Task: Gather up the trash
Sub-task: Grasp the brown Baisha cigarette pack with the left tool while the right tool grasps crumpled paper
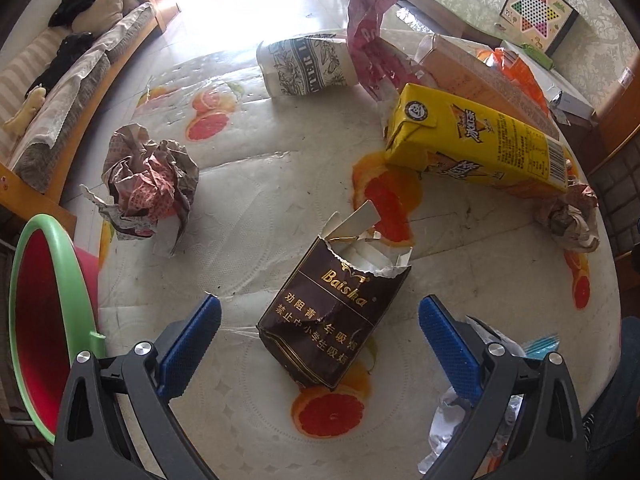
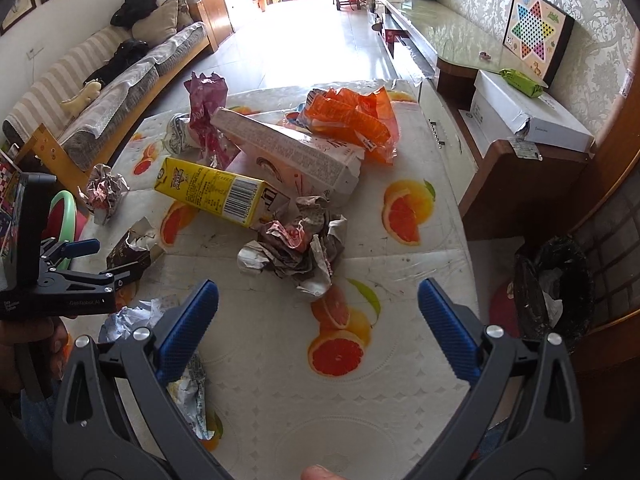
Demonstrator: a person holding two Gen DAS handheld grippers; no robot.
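Note:
A torn brown cigarette pack (image 1: 334, 312) lies on the table between the fingers of my open left gripper (image 1: 320, 316); the pads are apart from it on both sides. It also shows in the right wrist view (image 2: 130, 252), with the left gripper (image 2: 84, 258) around it. A yellow drink carton (image 1: 478, 146) (image 2: 216, 196), a crumpled newspaper ball (image 1: 150, 178) (image 2: 105, 192) and a second paper wad (image 2: 298, 246) (image 1: 570, 216) lie on the table. My right gripper (image 2: 318, 306) is open and empty above the table, just short of that wad.
A red basin with a green rim (image 1: 52, 320) stands at the table's left edge. A black-lined bin (image 2: 554, 286) stands on the floor right of the table. A paper cup (image 1: 306, 66), pink wrapper (image 2: 206, 120), orange bag (image 2: 352, 120) and pale carton (image 2: 288, 152) lie farther back.

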